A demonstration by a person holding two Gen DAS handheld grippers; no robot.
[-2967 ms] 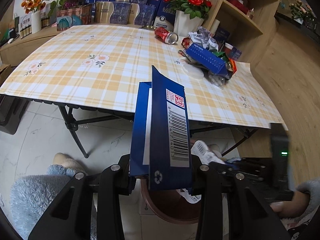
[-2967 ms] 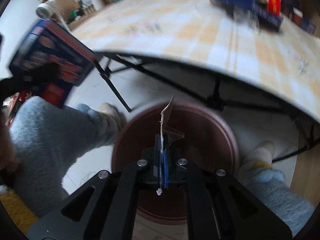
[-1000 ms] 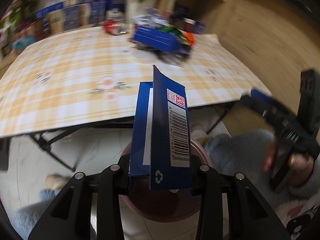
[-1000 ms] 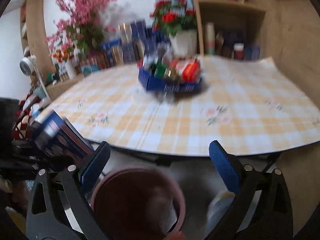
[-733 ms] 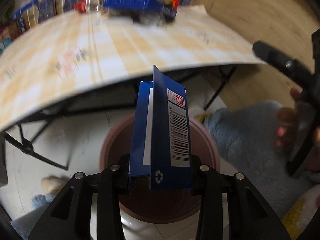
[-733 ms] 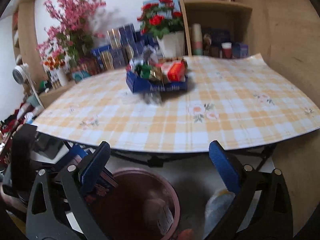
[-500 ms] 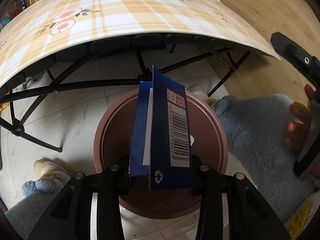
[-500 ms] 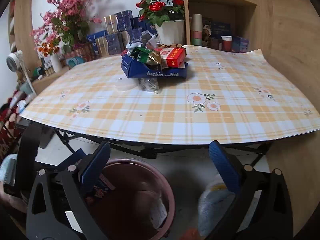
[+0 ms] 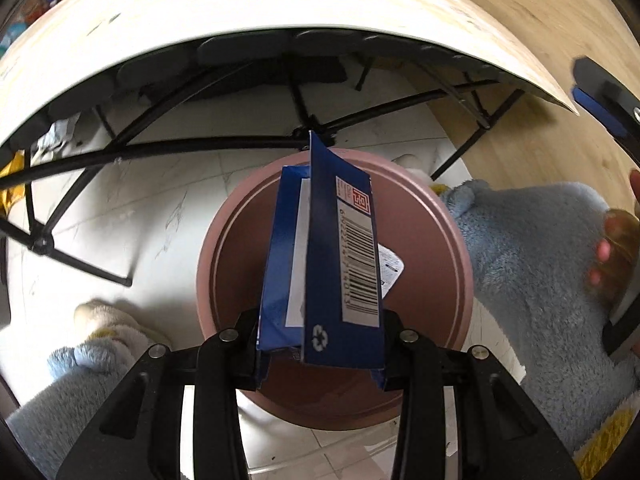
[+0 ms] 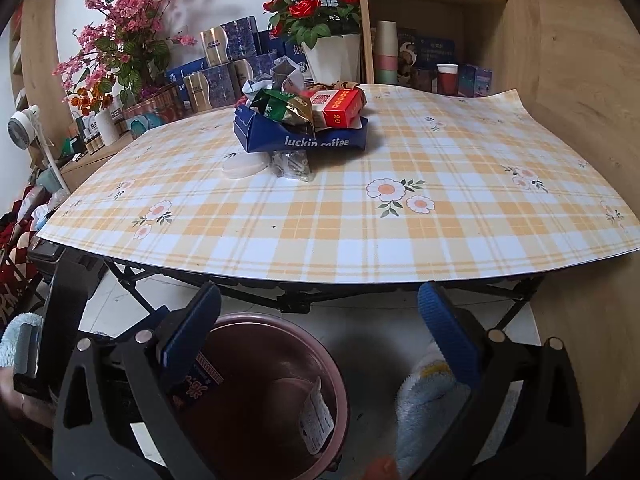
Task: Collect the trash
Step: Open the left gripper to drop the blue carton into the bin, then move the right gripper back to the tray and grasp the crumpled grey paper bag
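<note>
My left gripper (image 9: 320, 340) is shut on a tall blue carton (image 9: 320, 264) with a barcode. It holds the carton upright, right over the mouth of the round pink-brown bin (image 9: 440, 216) on the floor. A white paper scrap (image 9: 390, 268) lies inside the bin. In the right wrist view the bin (image 10: 280, 322) sits below my right gripper (image 10: 320, 312), which is wide open and holds nothing. The carton's lower end (image 10: 196, 384) shows inside the bin rim. A trash pile in a blue coffee tray (image 10: 316, 140) stands far back on the table.
The table has a checked flowered cloth (image 10: 400, 220), and its black folding legs (image 9: 160, 148) cross just behind the bin. A white lid (image 10: 244, 168) and a crumpled wrapper (image 10: 292, 166) lie by the tray. The person's fluffy blue legs (image 9: 540, 260) flank the bin. Flower pots and shelves line the back.
My left gripper has sunk with the carton and tipped down, from facing the tabletop to hanging over the bin. My right gripper, shut on a scrap earlier, now stands open.
</note>
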